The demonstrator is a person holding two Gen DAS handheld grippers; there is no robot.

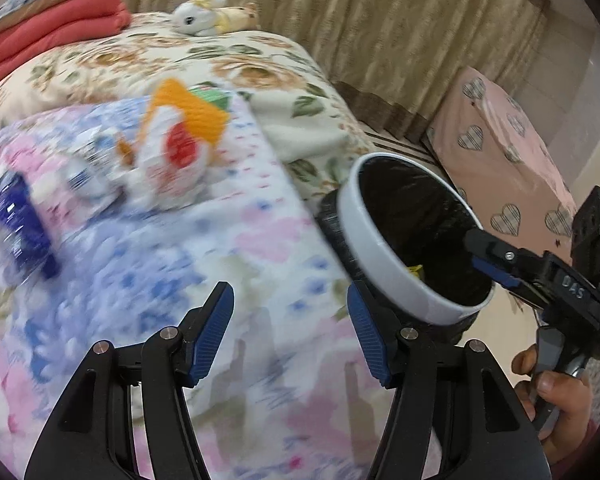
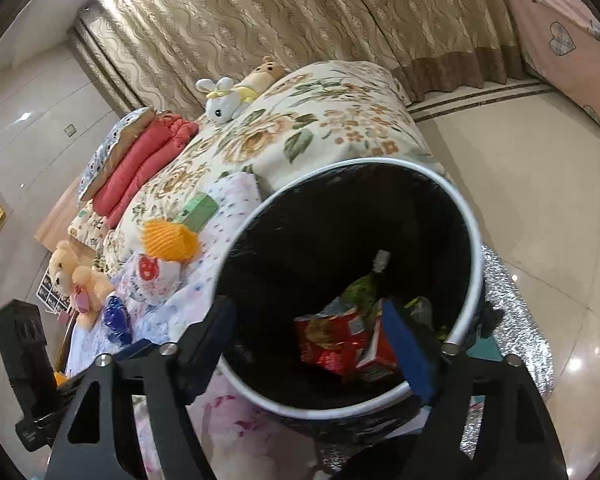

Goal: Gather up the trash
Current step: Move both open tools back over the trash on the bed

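Note:
A bin [image 1: 380, 248] with a white rim and black liner stands against the bed's edge. In the right wrist view the bin [image 2: 474, 240] holds a red snack packet [image 2: 332, 340] and green wrappers [image 2: 360, 288]. My right gripper [image 2: 308, 312] hangs open over the bin's mouth with nothing between its fingers; it shows as the right gripper [image 1: 484, 252] in the left wrist view. My left gripper [image 1: 289, 296] is open and empty above the floral blanket. Further left on the bed lie an orange and white packet [image 1: 180, 140], a blue wrapper [image 1: 24, 228] and a green box [image 1: 212, 96].
Folded red bedding [image 1: 56, 32] and a plush rabbit [image 1: 198, 12] sit at the far end of the bed. A teddy bear [image 2: 68, 272] sits beside it. Curtains [image 2: 300, 12] hang behind. A pink heart-print cover [image 1: 500, 152] lies right of the bin, over tiled floor [image 2: 540, 184].

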